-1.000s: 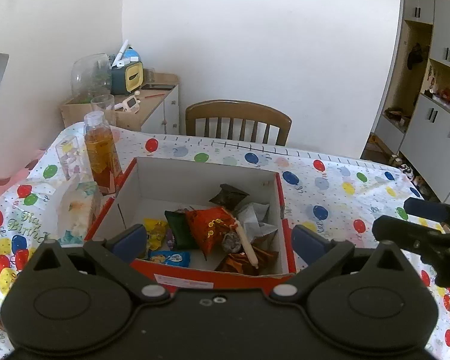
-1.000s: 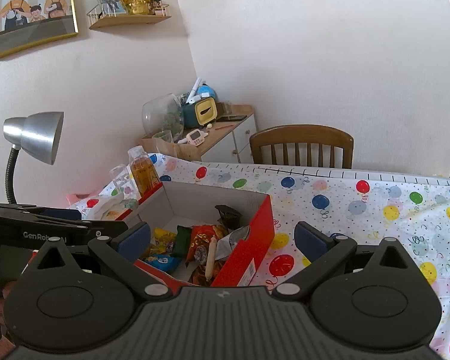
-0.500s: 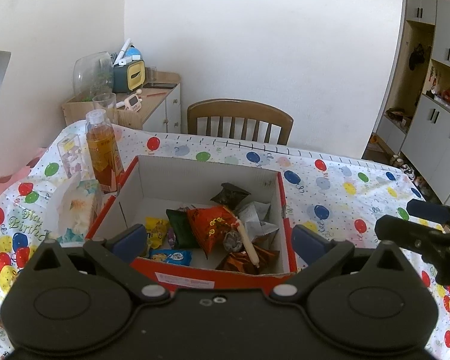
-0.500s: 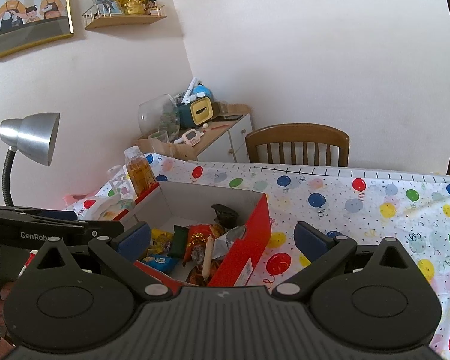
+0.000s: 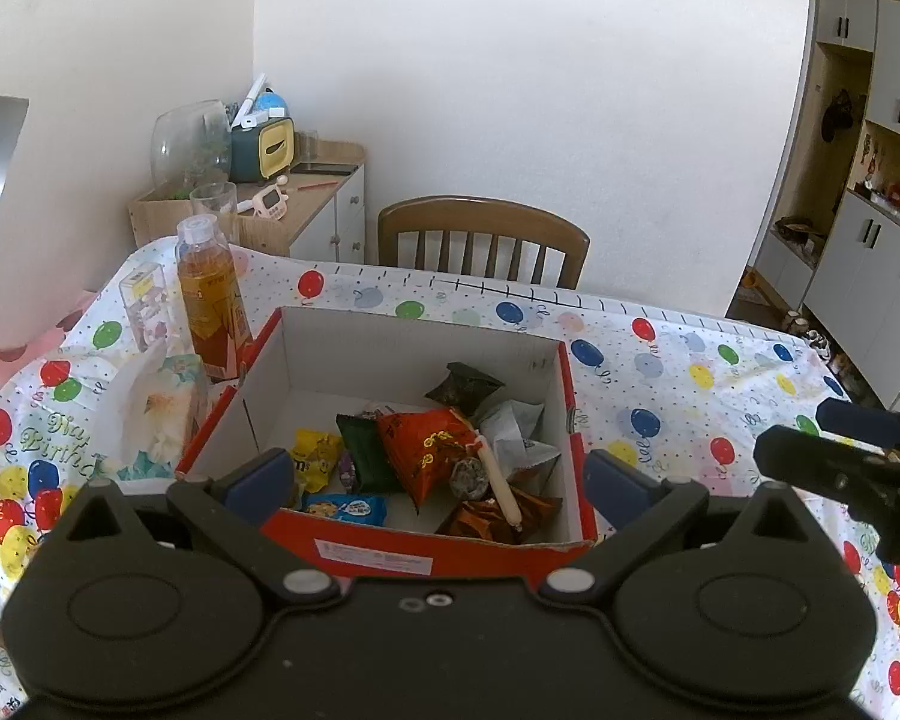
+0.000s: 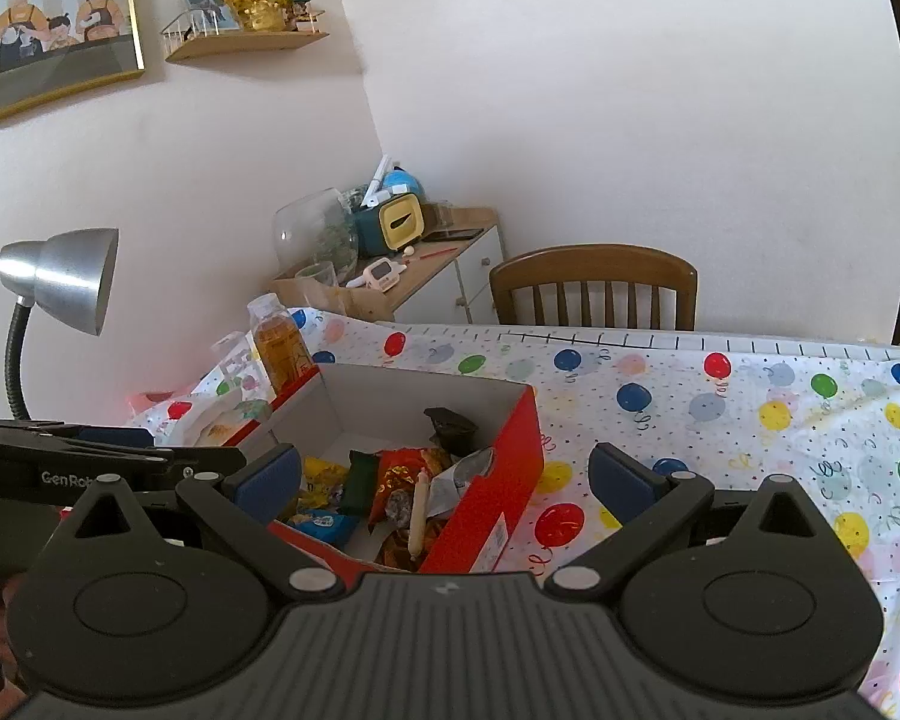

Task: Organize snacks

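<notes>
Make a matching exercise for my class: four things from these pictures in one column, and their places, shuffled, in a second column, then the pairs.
Things:
1. orange snack bag
2. juice bottle
3. wooden chair
4. desk lamp

Places:
A. behind the table's far edge
B. inside the red box
C. far left, beyond the table
D. upright just outside the box's left wall

Pairs: 1-B, 2-D, 3-A, 4-C

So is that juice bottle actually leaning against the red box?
Cannot tell. In the left wrist view the juice bottle stands upright right beside the red box, its base overlapping the box's left wall, but neither view plainly shows contact or a gap.
</notes>
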Demonstrator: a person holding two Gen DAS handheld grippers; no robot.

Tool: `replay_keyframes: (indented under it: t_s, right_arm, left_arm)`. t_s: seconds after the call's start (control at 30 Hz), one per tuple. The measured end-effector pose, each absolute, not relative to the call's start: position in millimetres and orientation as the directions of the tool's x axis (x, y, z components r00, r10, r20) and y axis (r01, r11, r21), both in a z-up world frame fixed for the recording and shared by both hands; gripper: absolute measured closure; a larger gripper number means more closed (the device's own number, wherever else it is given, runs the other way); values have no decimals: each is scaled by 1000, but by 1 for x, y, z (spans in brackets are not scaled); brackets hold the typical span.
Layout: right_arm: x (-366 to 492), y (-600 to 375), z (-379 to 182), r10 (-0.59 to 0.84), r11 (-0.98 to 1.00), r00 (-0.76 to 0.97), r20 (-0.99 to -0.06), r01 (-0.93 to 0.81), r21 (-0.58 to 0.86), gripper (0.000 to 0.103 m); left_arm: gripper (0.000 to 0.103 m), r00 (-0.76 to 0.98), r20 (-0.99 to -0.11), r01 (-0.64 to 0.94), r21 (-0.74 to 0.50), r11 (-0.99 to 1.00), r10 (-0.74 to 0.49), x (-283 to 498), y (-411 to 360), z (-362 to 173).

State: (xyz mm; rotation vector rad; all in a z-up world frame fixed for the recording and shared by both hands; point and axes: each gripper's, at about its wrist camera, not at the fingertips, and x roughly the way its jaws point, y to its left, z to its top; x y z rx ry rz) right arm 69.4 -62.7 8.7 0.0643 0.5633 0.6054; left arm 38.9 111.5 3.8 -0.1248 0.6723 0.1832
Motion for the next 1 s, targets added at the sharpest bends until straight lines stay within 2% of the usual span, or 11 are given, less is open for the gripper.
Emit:
replay_keyframes:
  t_s: [1.0]
  right_arm:
    - [68, -58, 1, 557, 822, 656, -510, -523, 225, 0]
  left_arm:
    - [1, 753, -646, -230, -75, 970, 128, 35, 114, 1]
